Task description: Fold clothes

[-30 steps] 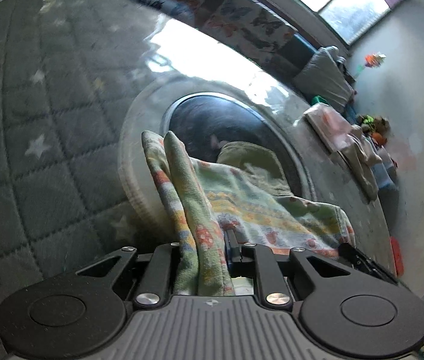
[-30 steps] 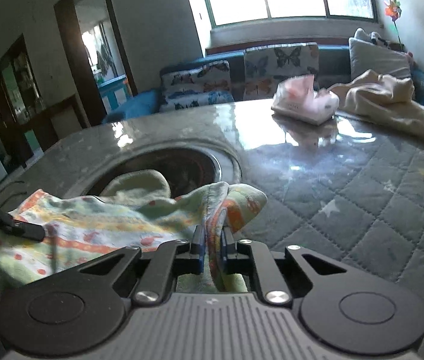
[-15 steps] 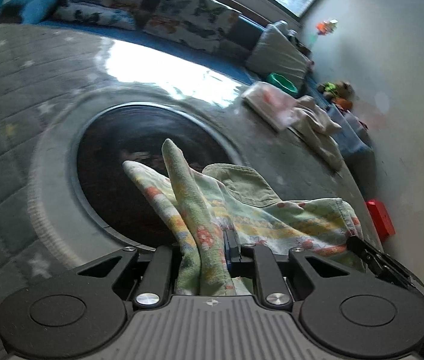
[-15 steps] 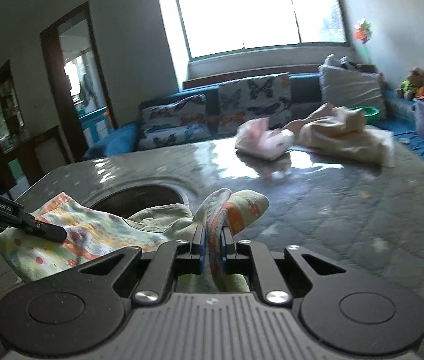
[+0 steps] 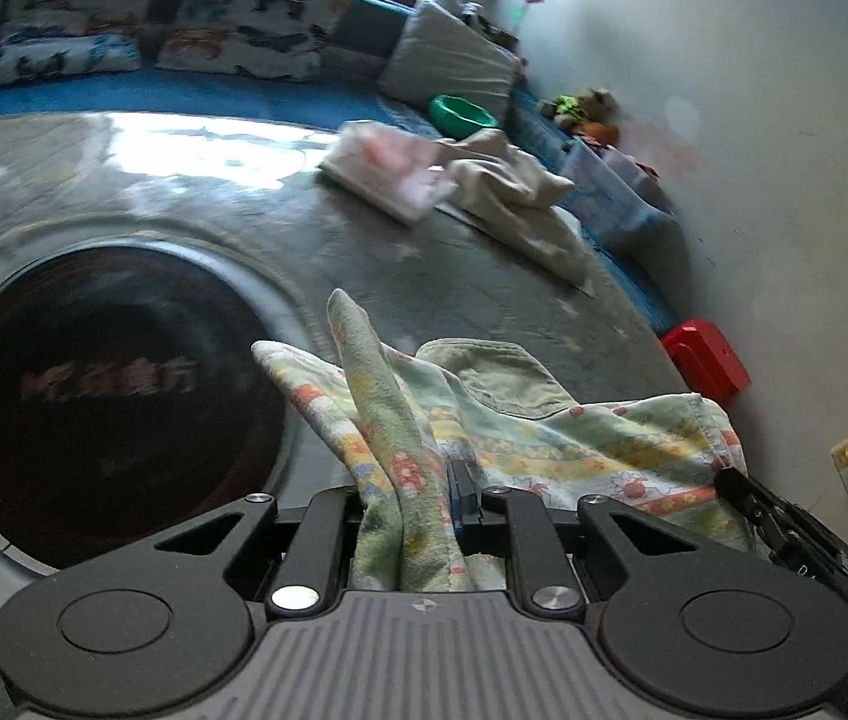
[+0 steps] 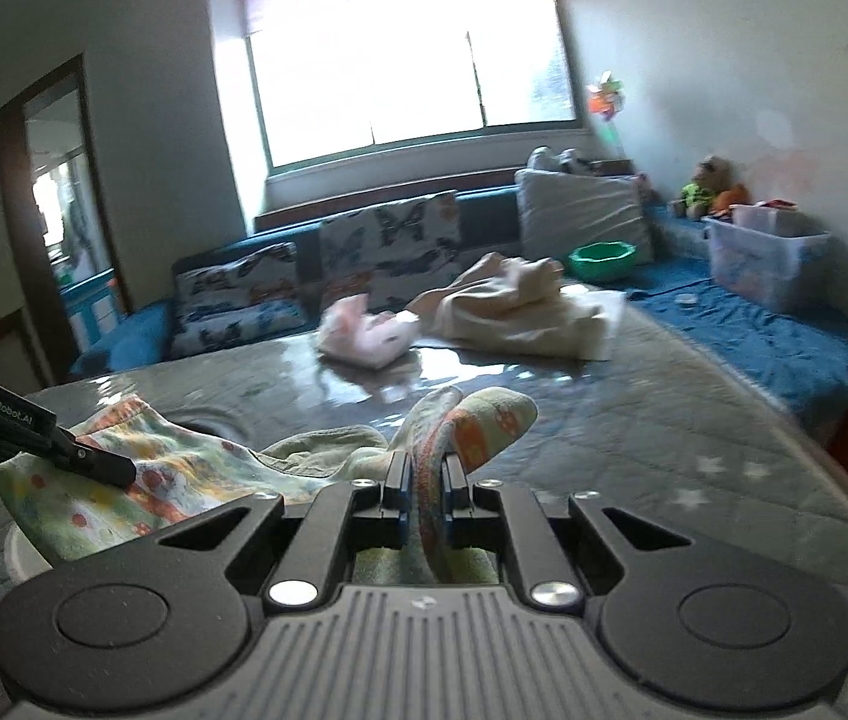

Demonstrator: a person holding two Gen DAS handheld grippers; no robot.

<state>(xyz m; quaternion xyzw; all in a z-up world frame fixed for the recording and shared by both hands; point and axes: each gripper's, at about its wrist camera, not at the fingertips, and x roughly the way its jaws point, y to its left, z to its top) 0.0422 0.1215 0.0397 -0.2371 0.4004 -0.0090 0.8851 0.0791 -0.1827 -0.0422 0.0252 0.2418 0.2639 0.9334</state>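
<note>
Left claw: clamped on floral garment corner, cloth bunched between its pads.
Right claw: pinching the opposite corner.

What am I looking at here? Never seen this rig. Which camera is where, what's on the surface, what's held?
No robot arm: a person carries a handheld two-finger tool in each hand, each with a fisheye camera looking along its fingers. The left view shows the left tool shut on a bunched edge of a floral patterned cloth. The right view shows the right tool shut on another edge of the same cloth. Each tool's tip shows at the edge of the other view. Below is a grey quilted surface with a dark round panel. Farther back lie a pink garment and a cream cloth.
</note>
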